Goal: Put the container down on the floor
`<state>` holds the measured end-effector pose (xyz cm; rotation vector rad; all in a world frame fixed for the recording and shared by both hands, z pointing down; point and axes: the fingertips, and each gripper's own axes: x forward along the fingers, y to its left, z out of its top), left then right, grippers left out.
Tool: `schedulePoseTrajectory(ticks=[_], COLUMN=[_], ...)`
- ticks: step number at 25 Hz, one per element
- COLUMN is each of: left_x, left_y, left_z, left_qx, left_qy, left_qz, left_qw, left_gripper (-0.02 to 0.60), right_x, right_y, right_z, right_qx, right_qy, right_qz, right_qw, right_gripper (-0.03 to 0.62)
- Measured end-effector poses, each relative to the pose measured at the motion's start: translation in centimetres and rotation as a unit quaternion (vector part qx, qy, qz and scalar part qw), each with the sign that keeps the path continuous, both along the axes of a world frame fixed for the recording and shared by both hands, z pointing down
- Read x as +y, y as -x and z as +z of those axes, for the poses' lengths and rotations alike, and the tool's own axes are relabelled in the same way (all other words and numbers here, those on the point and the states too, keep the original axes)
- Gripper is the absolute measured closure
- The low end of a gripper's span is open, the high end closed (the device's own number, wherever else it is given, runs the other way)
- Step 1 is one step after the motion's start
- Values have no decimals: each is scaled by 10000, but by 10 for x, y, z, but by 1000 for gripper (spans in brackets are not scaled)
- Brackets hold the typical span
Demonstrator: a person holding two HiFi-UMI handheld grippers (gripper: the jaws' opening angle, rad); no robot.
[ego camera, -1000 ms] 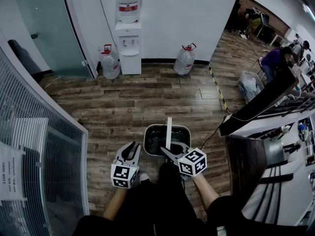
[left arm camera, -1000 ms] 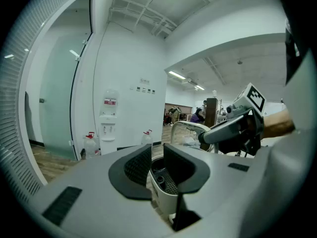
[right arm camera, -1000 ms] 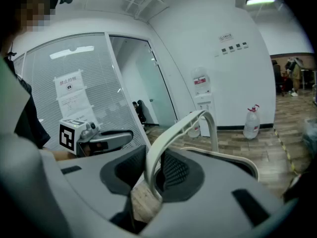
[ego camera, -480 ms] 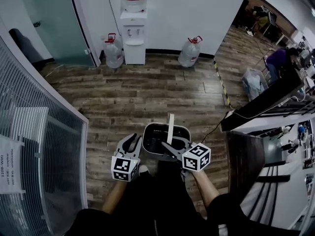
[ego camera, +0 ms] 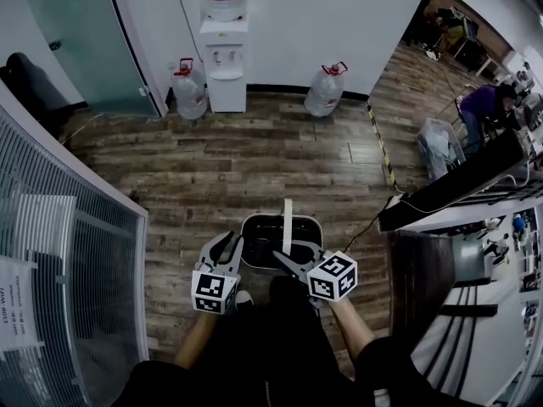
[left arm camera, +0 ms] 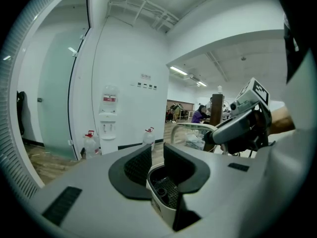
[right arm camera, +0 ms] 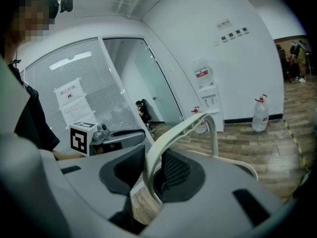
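Carrying the container (ego camera: 265,218) two-handed here, seemingly held up off the floor (ego camera: 212,176) just in front of the legs, so not set down yet.

Clamped onto its left rim with the left gripper (ego camera: 227,246), one pad outside the white wall and one inside. Pinching the upright white handle (ego camera: 287,219) with the right gripper (ego camera: 284,259). Just been easing those jaws apart a touch, with the handle between them and looking gripped all the same.

Makes sense as a hold: rim on one side, handle on the other, to keep it level and stop it swinging on the way down (guessing a handle-only grab would let it sway).

Plenty of bare wood planking ahead to land it on. Past that, a white wall with a water dispenser (ego camera: 226,49), flanked by one big water jug (ego camera: 188,91) and another (ego camera: 327,87). Glass partition with blinds (ego camera: 68,253) down the left, striped floor tape (ego camera: 377,151) to the right, and beyond it desks and a seated person (ego camera: 484,104).
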<state>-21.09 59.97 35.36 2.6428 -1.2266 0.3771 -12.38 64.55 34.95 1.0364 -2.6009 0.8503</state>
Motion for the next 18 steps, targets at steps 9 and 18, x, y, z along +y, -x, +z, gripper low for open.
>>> schedulePoseTrajectory(ticks=[9,18], left_x=[-60,-105], left_y=[-32,-71], left_z=[-6,-16], left_qx=[-117,-195], left_qy=[-28,-70], left_qz=[-241,-541], left_qw=[9996,9983], left_gripper=[499,499], right_x=[-62,-112], right_y=[-33,-76], right_z=[-3,-15], right_qx=[-136,-188], right_qy=[13,-94], right_qz=[-248,-476], right_qw=[9996,9986], right_gripper=[482,488])
